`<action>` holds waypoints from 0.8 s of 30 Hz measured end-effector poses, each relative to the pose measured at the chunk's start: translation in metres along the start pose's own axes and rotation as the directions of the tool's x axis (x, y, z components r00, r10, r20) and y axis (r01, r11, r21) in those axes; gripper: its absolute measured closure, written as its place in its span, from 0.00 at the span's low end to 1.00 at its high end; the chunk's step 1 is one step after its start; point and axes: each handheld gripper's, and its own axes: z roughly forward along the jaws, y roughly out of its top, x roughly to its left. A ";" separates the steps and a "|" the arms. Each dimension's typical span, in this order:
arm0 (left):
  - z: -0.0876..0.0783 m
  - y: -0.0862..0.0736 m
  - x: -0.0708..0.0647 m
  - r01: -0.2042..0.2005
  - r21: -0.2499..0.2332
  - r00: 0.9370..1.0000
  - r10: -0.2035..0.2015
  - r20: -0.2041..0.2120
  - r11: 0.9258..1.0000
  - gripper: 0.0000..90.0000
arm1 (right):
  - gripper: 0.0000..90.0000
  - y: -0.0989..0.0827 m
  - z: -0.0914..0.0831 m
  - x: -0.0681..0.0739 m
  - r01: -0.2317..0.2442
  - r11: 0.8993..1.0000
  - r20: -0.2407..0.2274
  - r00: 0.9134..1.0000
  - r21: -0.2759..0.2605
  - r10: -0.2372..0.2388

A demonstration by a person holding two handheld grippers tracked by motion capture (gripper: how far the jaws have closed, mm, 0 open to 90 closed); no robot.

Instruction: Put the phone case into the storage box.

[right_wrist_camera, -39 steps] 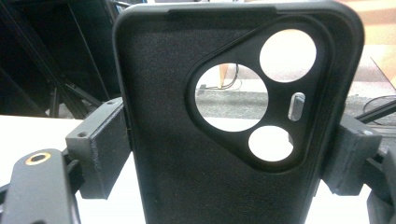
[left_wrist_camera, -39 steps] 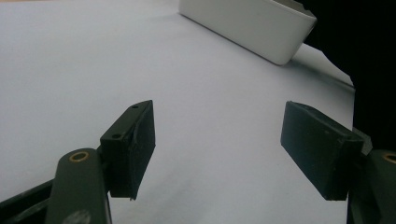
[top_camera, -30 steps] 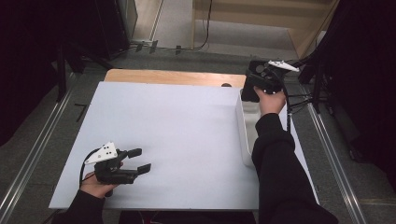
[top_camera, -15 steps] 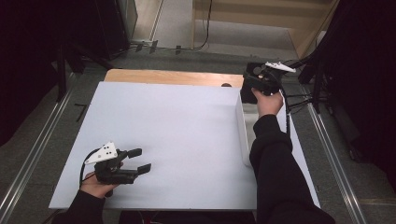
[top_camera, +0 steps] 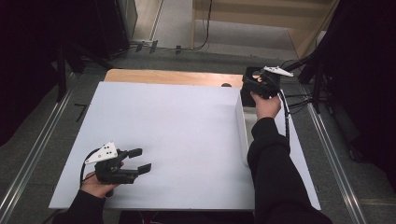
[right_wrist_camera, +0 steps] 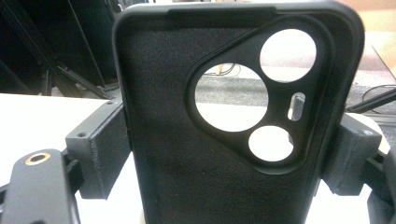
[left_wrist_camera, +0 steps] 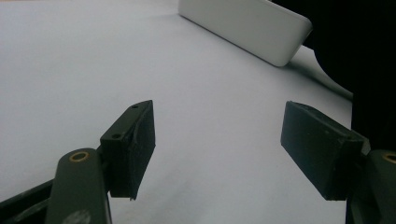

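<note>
Phone case (right_wrist_camera: 224,126), black, stands upright between the pads of the right gripper (right_wrist_camera: 224,154), which press on its two long edges. No brand, label or writing can be read on it. Its inner face has a fine felt-like lining; the rim is smooth. A raised rounded-triangle frame near the top holds three round camera openings and one small slot, through which the background shows.

In the high view the right gripper (top_camera: 261,81) is raised at the far right corner of the white board (top_camera: 177,135), near the far end of a long white box (top_camera: 241,130) along the board's right side. The right hand (top_camera: 266,105) grips it from below, with the black-sleeved forearm stretched forward along the right edge.

The left gripper (top_camera: 140,161) lies low at the near left corner of the board, pointing right, held by the left hand (top_camera: 100,179). Its jaws stand wide apart with nothing between them; the left gripper view shows bare white board between the pads (left_wrist_camera: 133,144) and the near end of the white box (left_wrist_camera: 247,28) beyond.
</note>
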 end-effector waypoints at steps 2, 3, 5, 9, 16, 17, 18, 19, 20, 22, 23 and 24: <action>0.000 0.000 0.000 0.000 0.003 1.000 0.000 0.000 1.000 0.29 | 0.16 -0.001 0.000 0.000 0.000 1.000 0.001 1.000 -0.002 0.000; 0.000 0.000 0.000 -0.001 0.001 1.000 0.001 0.002 1.000 0.29 | 0.16 -0.002 0.000 0.001 -0.002 1.000 0.002 1.000 -0.001 0.002; 0.000 0.000 0.000 -0.001 0.002 1.000 0.001 0.002 1.000 0.29 | 0.15 -0.003 0.001 0.000 0.001 1.000 0.004 1.000 0.003 -0.001; 0.000 0.000 0.000 -0.002 0.004 1.000 0.002 0.002 1.000 0.29 | 0.15 -0.005 0.002 0.000 0.001 1.000 0.005 1.000 0.010 -0.002; 0.001 0.000 -0.001 -0.002 0.003 1.000 0.002 0.000 1.000 0.29 | 0.15 -0.007 0.002 0.003 0.001 0.999 0.015 1.000 0.032 -0.002; 0.001 0.000 -0.001 -0.001 0.003 1.000 0.001 0.000 1.000 0.29 | 0.15 -0.007 0.002 0.003 0.000 0.999 0.016 1.000 0.032 0.000; 0.001 0.000 -0.001 0.000 0.004 1.000 -0.001 0.003 1.000 0.29 | 0.15 -0.008 0.002 0.003 -0.004 0.999 0.018 1.000 0.033 0.004; 0.001 0.000 -0.001 -0.001 0.004 1.000 0.001 0.000 1.000 0.29 | 0.15 -0.008 0.002 0.002 -0.005 1.000 0.016 1.000 0.031 0.005; 0.001 0.000 -0.001 -0.002 0.005 1.000 0.002 0.000 1.000 0.29 | 0.15 -0.008 0.002 0.002 -0.013 0.999 0.018 1.000 0.038 0.013; 0.002 0.000 -0.002 -0.001 0.003 1.000 0.001 0.001 1.000 0.29 | 0.15 -0.009 0.002 0.002 -0.010 0.999 0.019 1.000 0.046 0.009; 0.002 0.000 -0.002 -0.001 0.003 1.000 0.001 0.001 1.000 0.29 | 0.15 -0.009 0.002 0.002 -0.007 0.999 0.019 1.000 0.049 0.006; 0.002 0.000 -0.001 -0.003 0.003 1.000 0.003 0.000 1.000 0.29 | 0.15 -0.010 0.002 0.003 -0.010 0.998 0.017 1.000 0.055 0.010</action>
